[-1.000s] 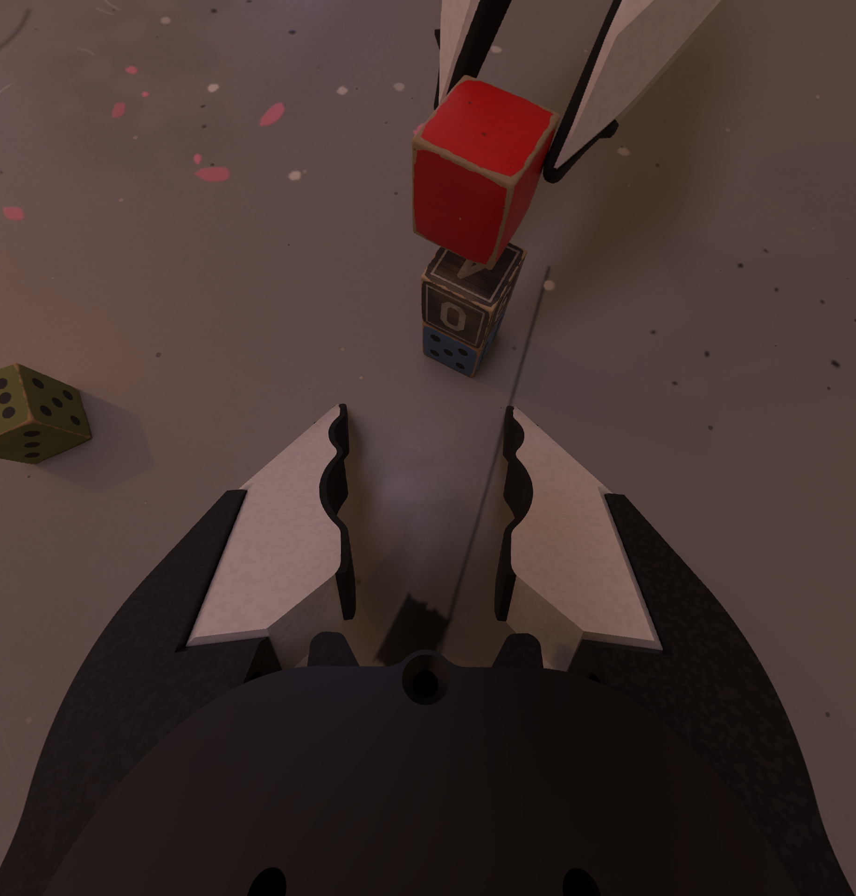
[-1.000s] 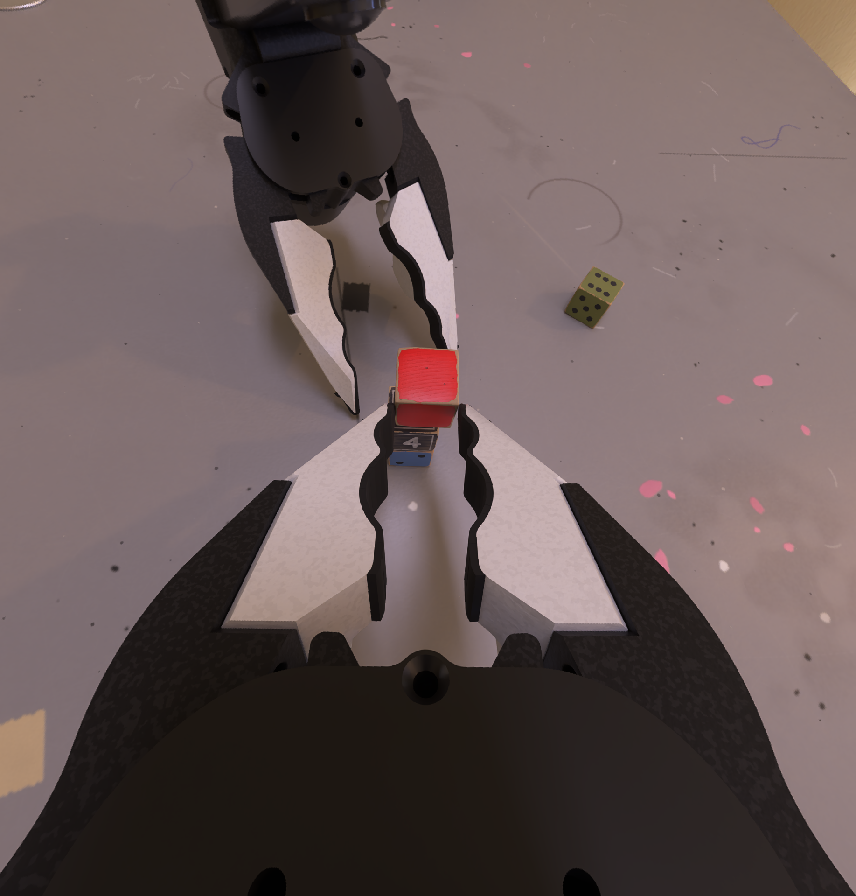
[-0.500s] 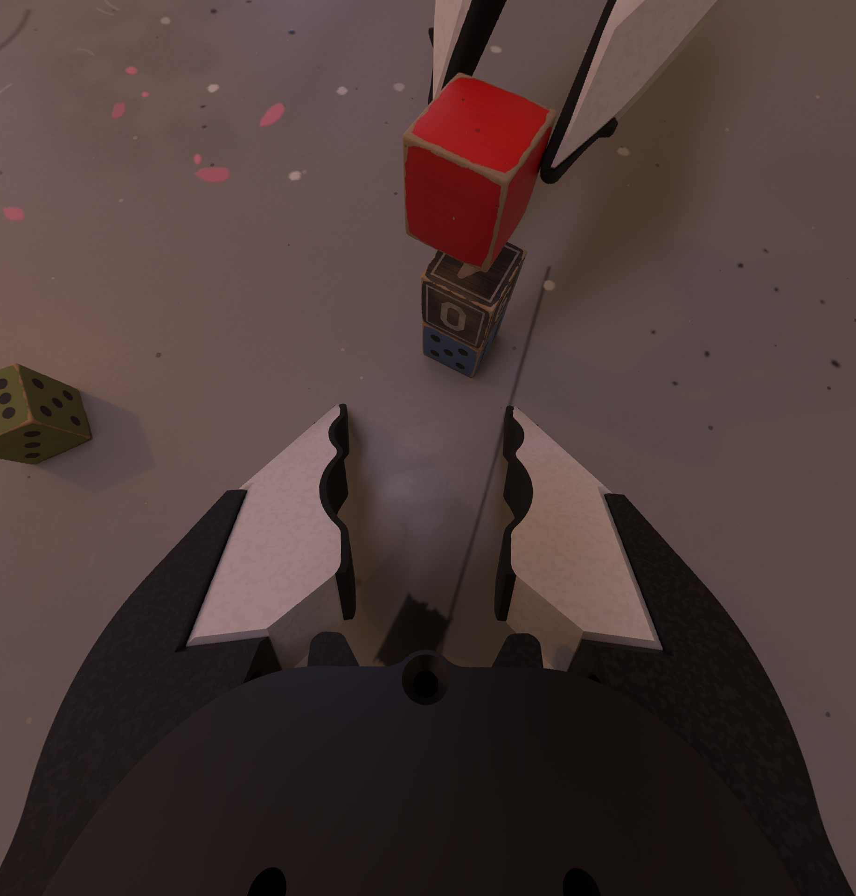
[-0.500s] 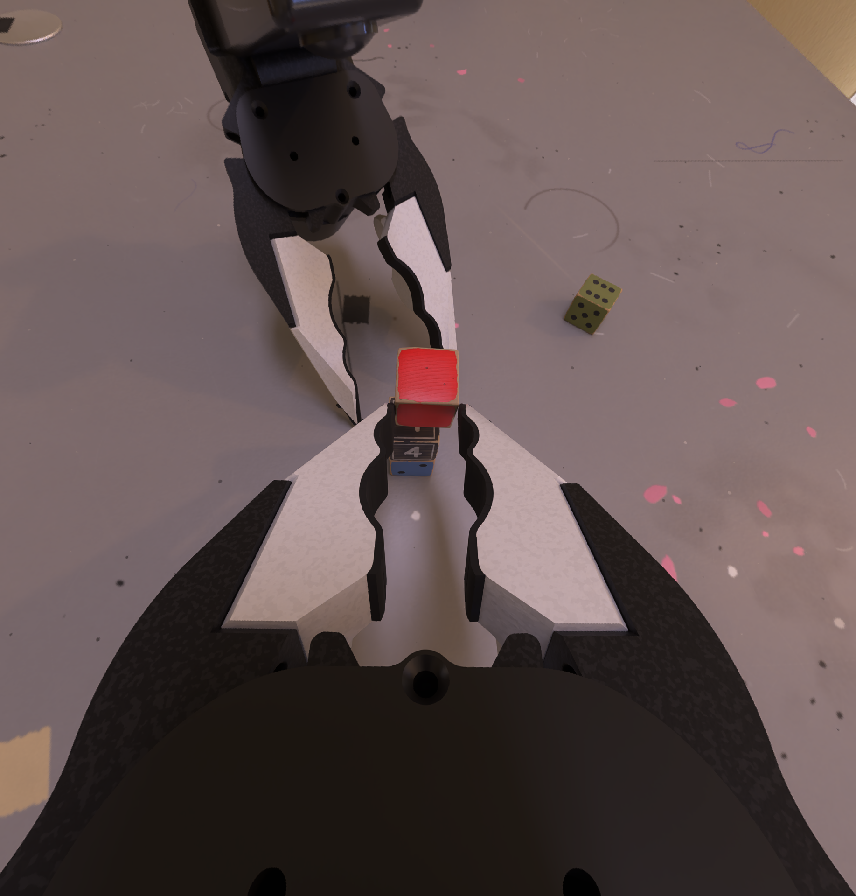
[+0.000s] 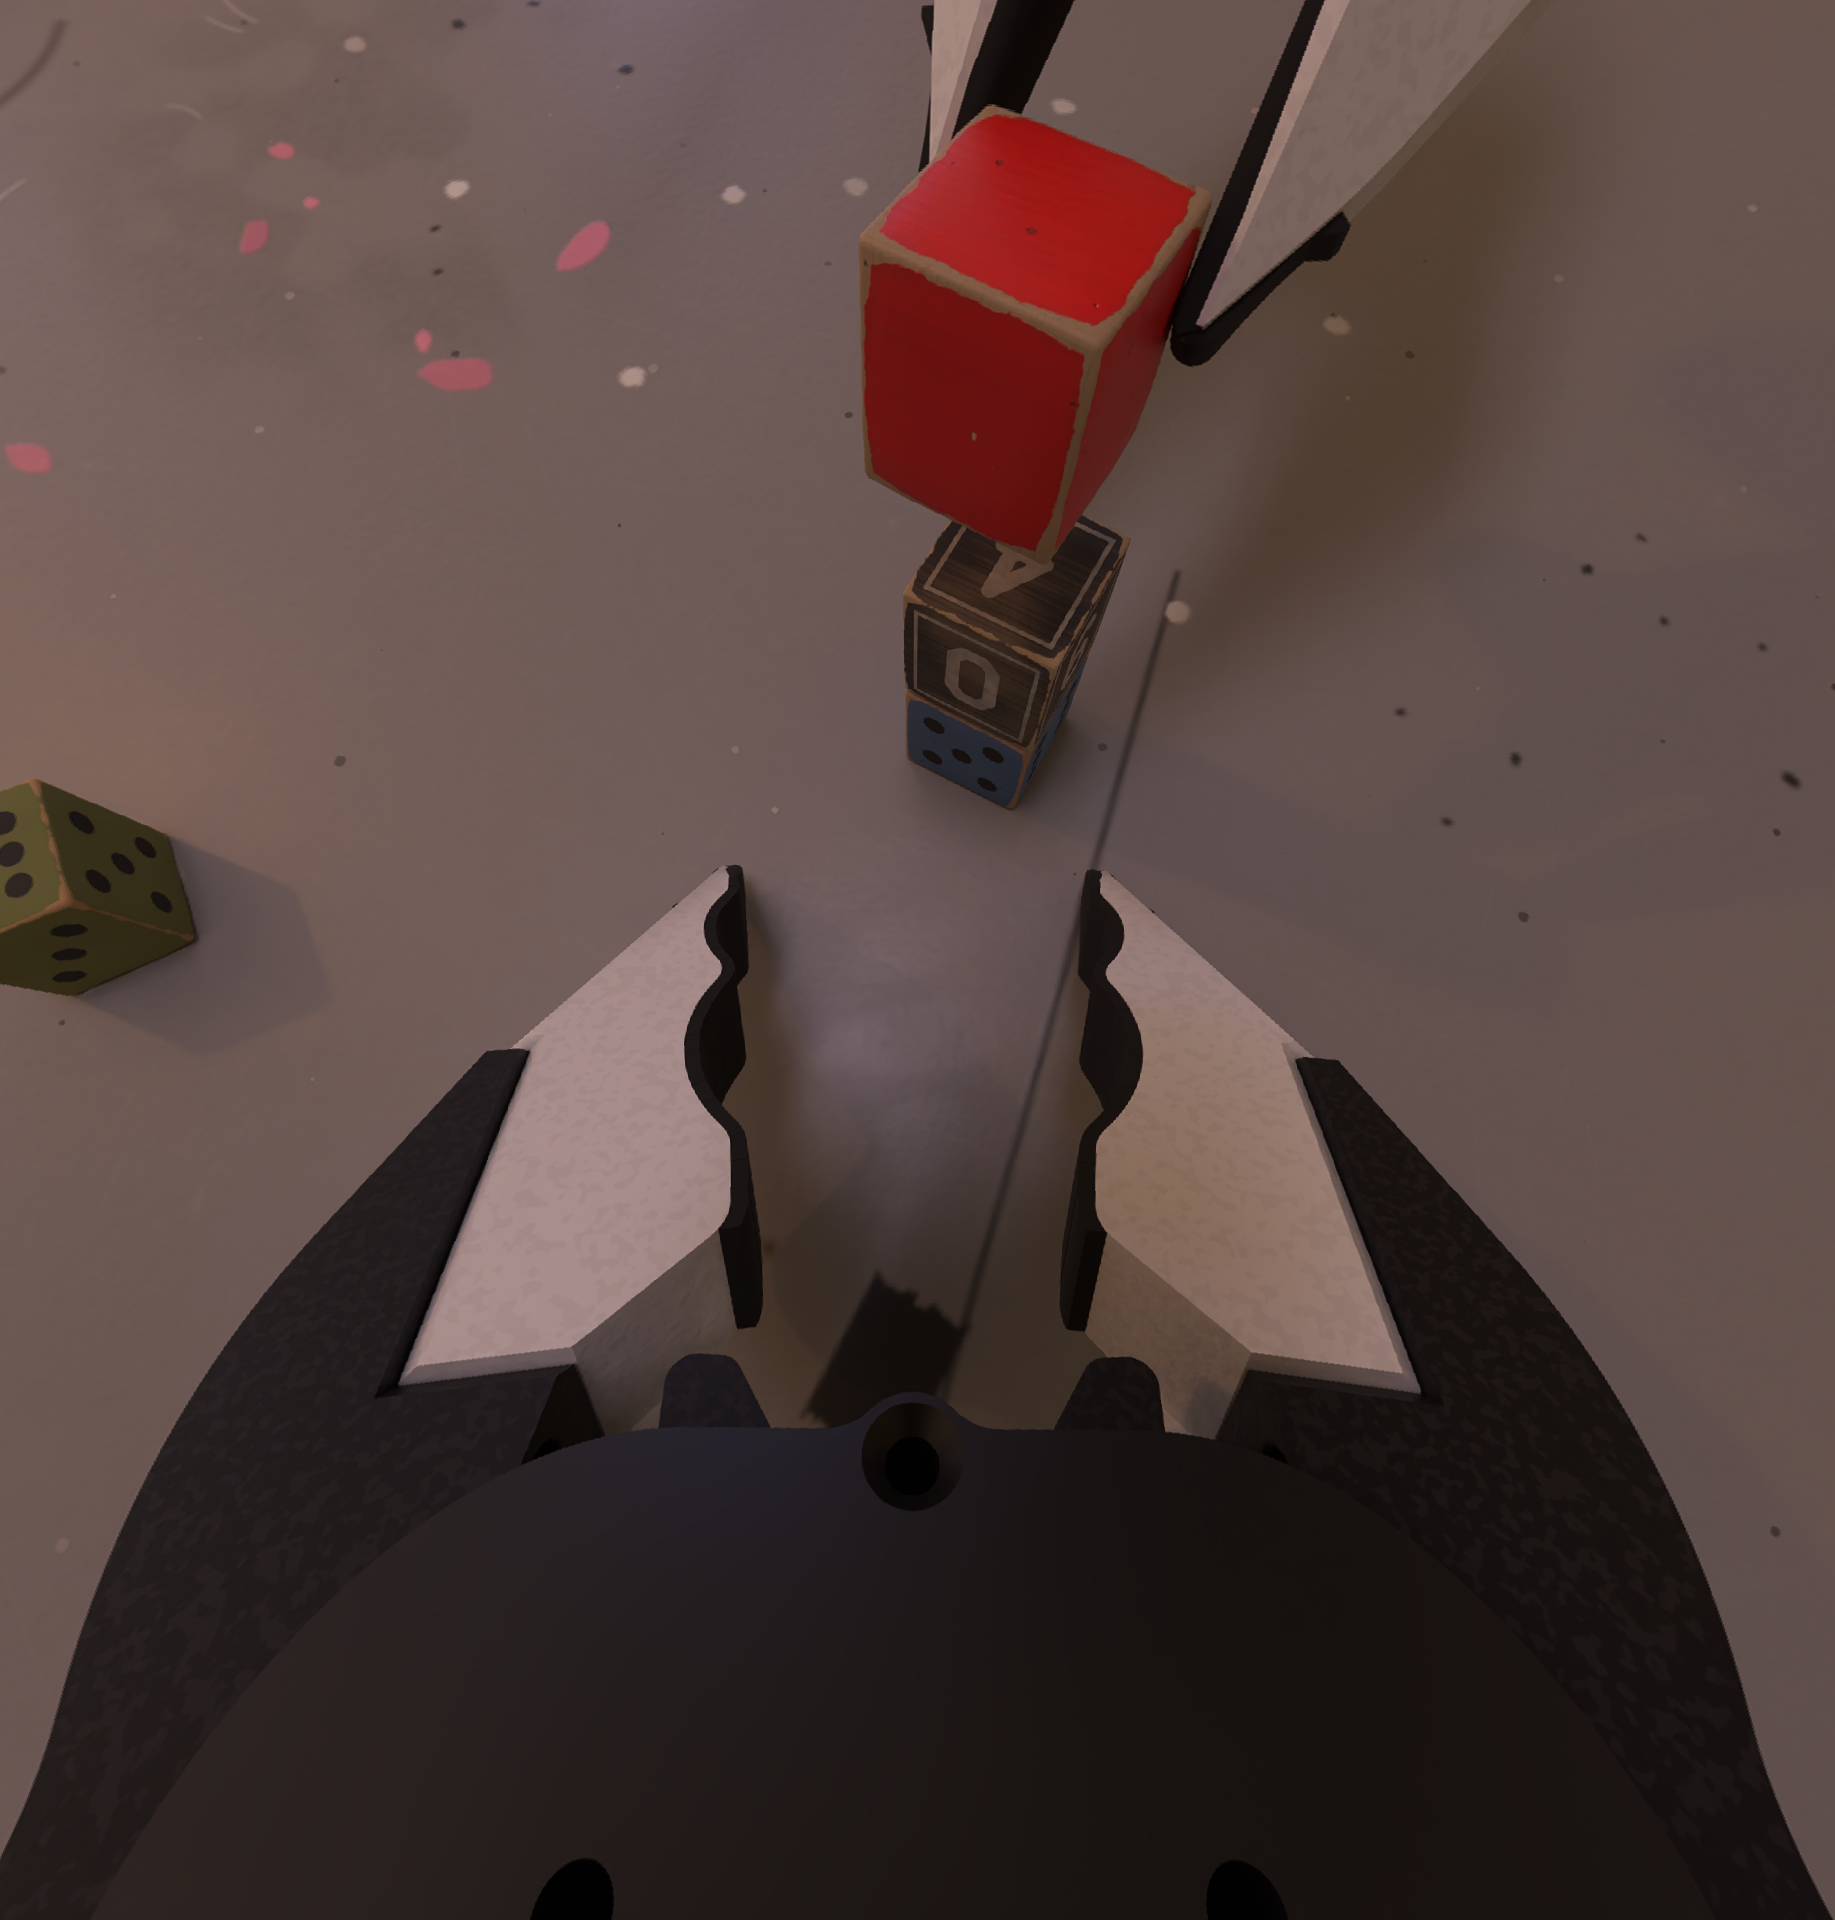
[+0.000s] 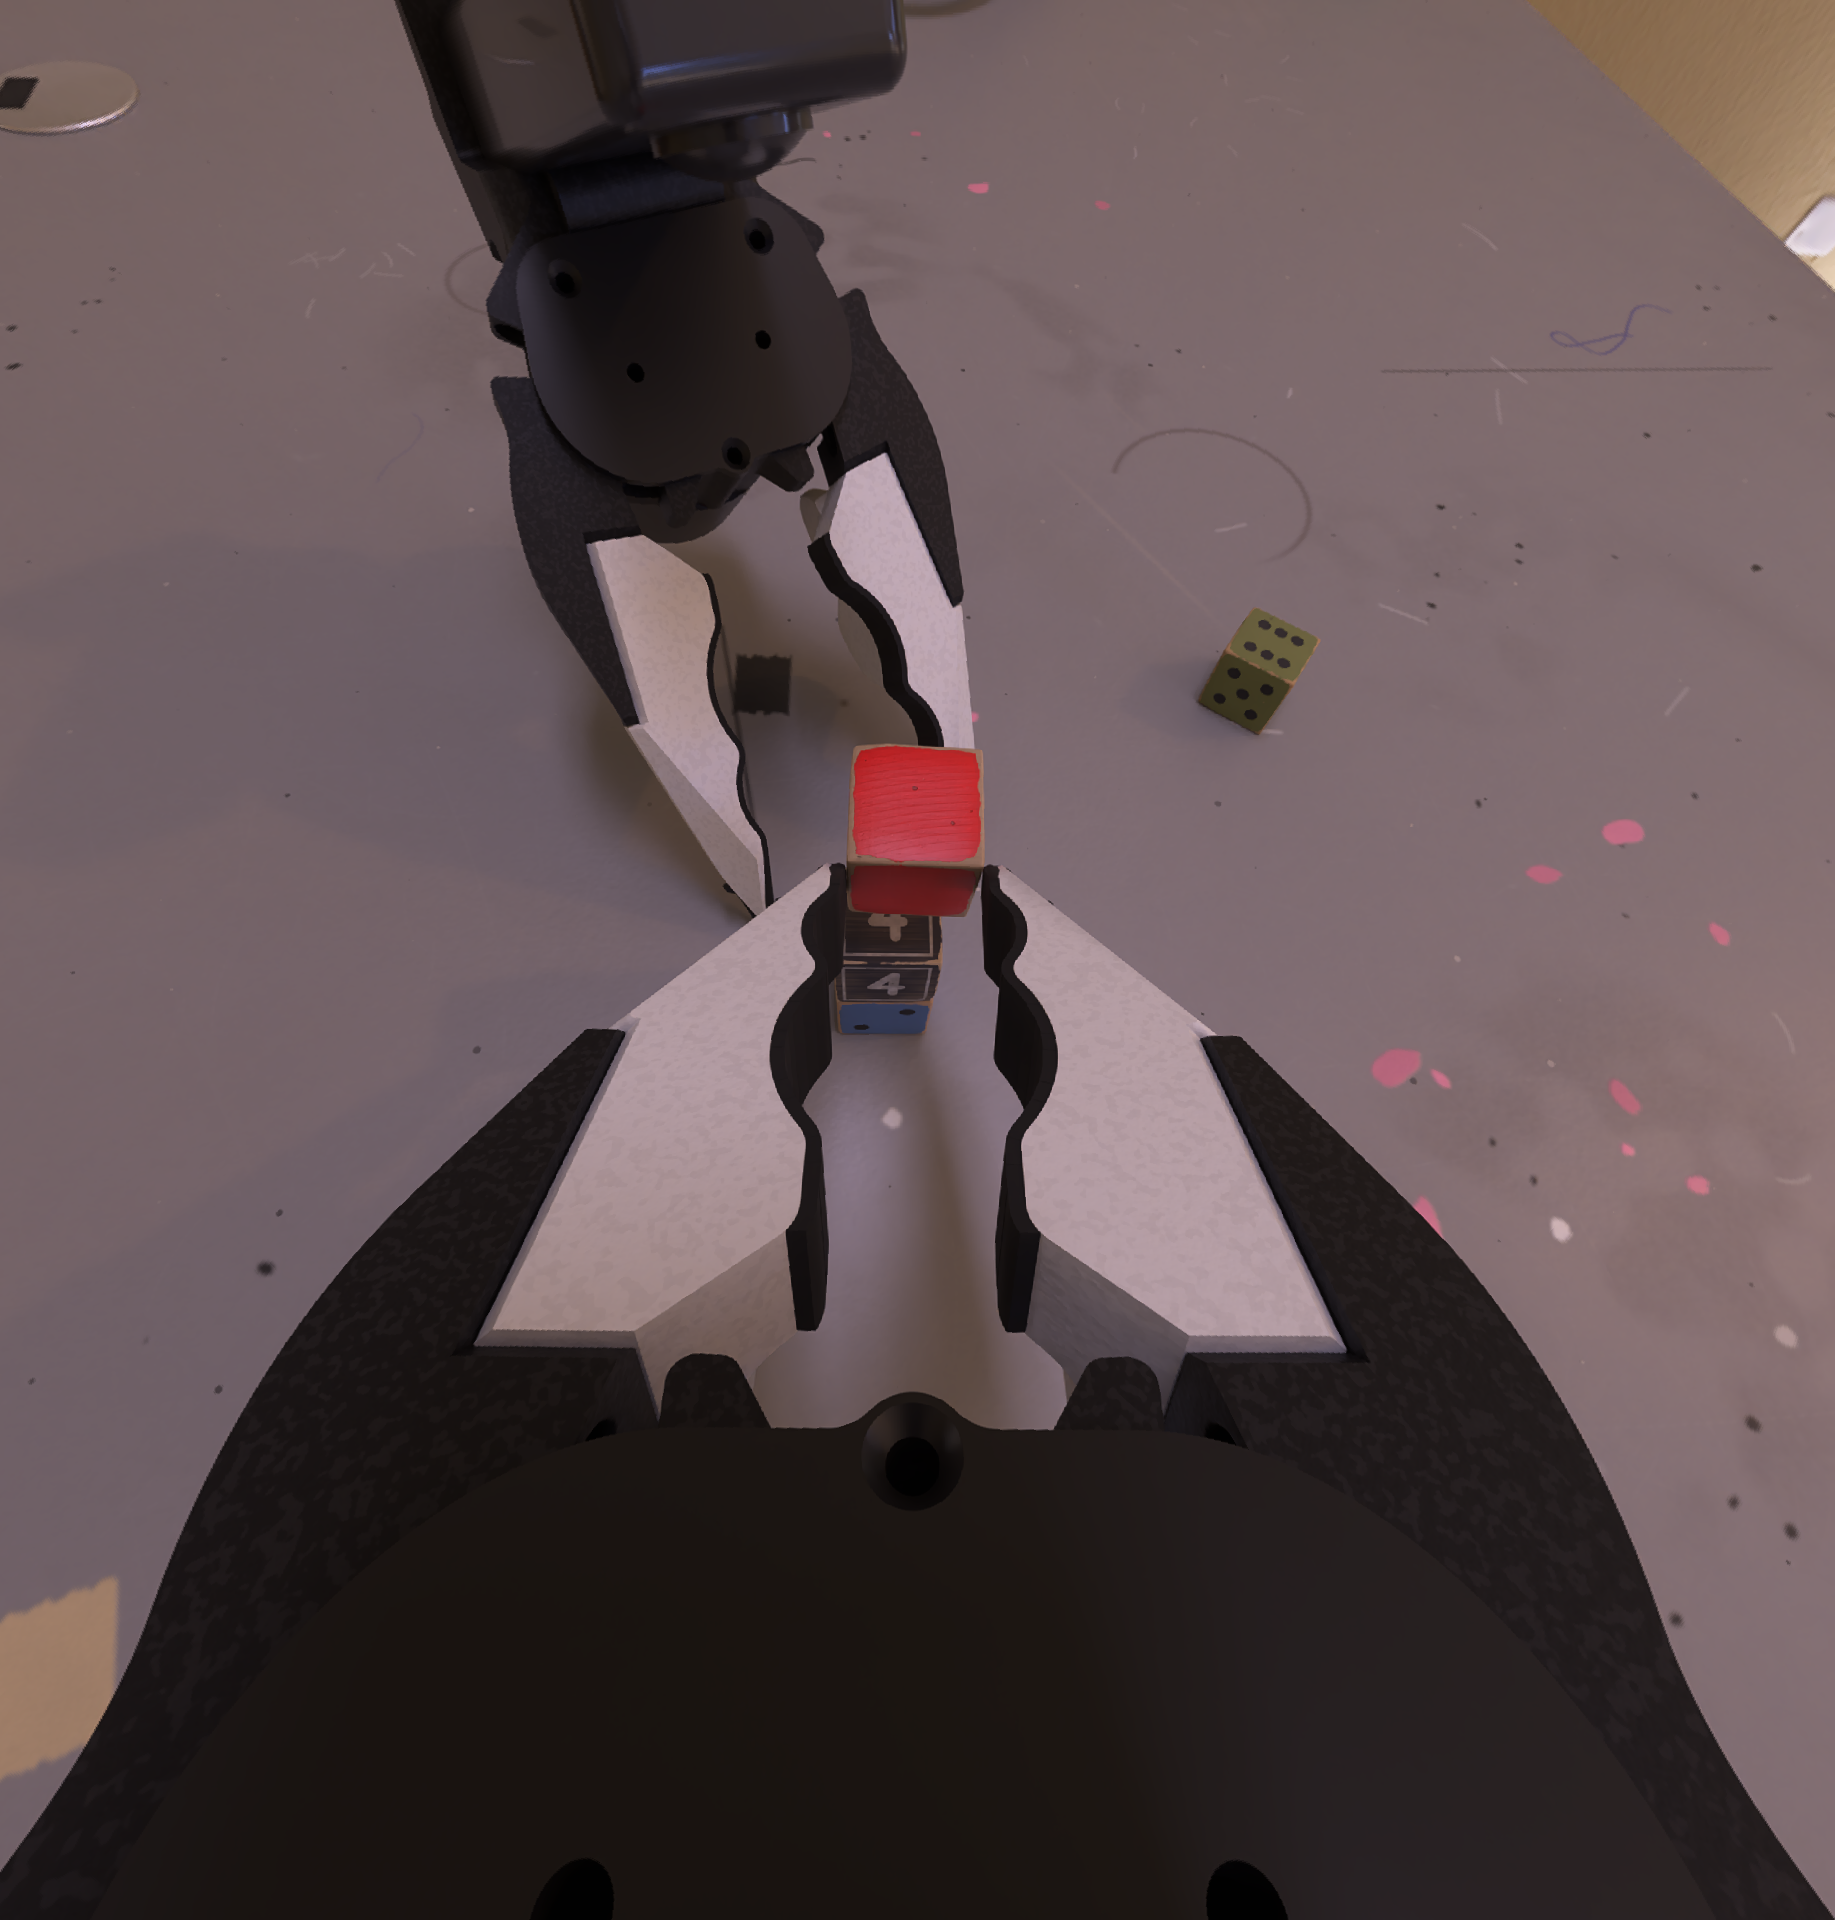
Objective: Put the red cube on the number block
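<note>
The red cube (image 6: 918, 826) is held between the tips of my right gripper (image 6: 913, 875), which is shut on it. It hangs just above the dark number block (image 6: 889, 961), which stands on a blue die (image 6: 882, 1018). In the left wrist view the red cube (image 5: 1017, 332) sits between the right gripper's white fingers (image 5: 1297, 177), over the number block (image 5: 1006, 644) and the blue die (image 5: 965, 764). My left gripper (image 5: 913, 883) is open and empty, low over the table, a short way in front of the stack. It also shows in the right wrist view (image 6: 825, 805), behind the stack.
A green die (image 5: 61, 894) lies on the grey table to the left of my left gripper; in the right wrist view the green die (image 6: 1256, 670) lies far right. A round metal disc (image 6: 56, 96) lies at the far left. The table edge (image 6: 1723, 177) runs along the upper right.
My right gripper has risen a little with the red cube, so more of the number block and blue die shows beneath it. The left gripper has not moved.
</note>
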`<state>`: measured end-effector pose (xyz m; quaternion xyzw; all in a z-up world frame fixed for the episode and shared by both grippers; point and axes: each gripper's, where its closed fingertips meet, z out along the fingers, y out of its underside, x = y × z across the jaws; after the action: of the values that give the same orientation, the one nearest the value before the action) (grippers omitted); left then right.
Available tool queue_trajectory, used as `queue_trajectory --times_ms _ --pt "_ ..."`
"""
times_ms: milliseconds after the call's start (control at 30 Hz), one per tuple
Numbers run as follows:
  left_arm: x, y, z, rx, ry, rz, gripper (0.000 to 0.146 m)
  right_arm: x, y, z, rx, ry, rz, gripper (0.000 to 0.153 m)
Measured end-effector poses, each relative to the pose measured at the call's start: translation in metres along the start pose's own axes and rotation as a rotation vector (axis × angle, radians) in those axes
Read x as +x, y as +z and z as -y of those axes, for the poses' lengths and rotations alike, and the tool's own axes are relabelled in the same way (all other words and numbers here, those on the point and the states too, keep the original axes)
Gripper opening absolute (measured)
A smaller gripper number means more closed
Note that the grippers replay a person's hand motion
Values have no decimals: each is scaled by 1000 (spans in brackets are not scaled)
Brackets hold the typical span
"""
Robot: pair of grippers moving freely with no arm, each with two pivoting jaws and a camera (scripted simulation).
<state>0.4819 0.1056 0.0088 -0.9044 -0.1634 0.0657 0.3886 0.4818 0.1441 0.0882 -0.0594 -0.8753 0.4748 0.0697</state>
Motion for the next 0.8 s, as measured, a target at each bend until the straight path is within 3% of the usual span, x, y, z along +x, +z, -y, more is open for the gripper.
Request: queue_trajectory --times_ms 800 --pt "0 0 0 0 0 -1 65 -3 5 -13 -96 29 20 26"
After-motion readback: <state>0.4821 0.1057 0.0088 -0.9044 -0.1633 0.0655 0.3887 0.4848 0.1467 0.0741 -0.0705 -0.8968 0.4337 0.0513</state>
